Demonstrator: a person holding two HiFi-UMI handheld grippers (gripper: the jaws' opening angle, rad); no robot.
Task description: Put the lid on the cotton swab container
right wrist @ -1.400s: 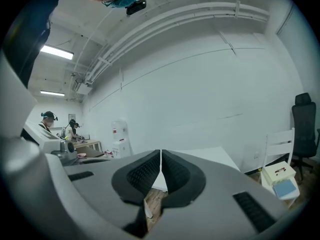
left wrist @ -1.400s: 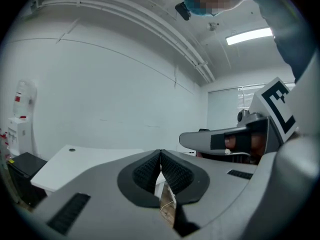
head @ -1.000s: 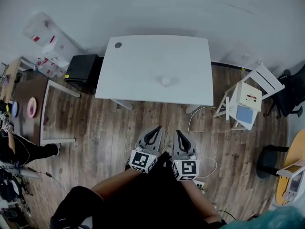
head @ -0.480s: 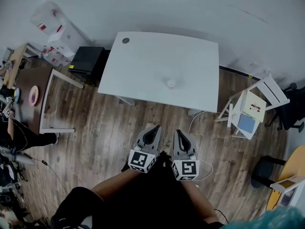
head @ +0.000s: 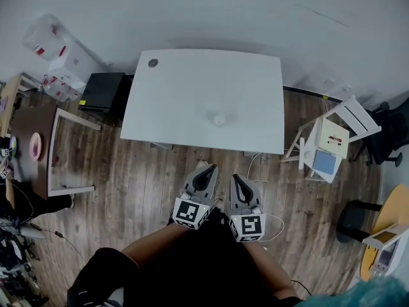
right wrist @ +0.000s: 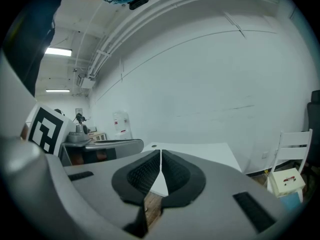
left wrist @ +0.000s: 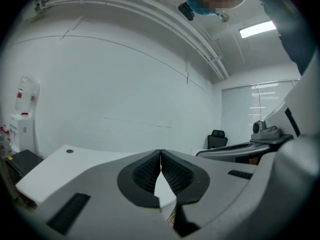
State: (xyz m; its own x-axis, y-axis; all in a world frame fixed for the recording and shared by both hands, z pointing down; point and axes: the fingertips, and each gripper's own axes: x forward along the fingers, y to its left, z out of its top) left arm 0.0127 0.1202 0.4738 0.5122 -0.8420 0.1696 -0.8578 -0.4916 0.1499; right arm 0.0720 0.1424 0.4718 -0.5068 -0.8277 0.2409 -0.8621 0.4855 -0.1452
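The left claw (left wrist: 160,155) is closed: its ribbed pads meet in a thin line and nothing sits between them. The right claw (right wrist: 160,154) is closed the same way and is just as empty. In the head view both are held side by side in front of the person, over the wood floor (head: 147,171). They point toward the white counter (head: 185,88) and are well apart from it.

The container (head: 219,119) stands on the counter, a little on the near side of its middle, with nothing else close by. From here it is a small, round, white thing. It is too small to tell whether the lid already sits on it, lies beside it, or is elsewhere. Neither claw view shows it, since each claw's own body covers that part of the counter.

By its look it is probably thin, stiff plastic, light and smooth. A sideways nudge could make it slide or tip, so one claw would best steady the body low on its sides. The lid is probably flat and slick, so it is best pinched across its rim with a gentle squeeze and kept level, so it seats rather than jams. A hard clamp could flex or crack either part.
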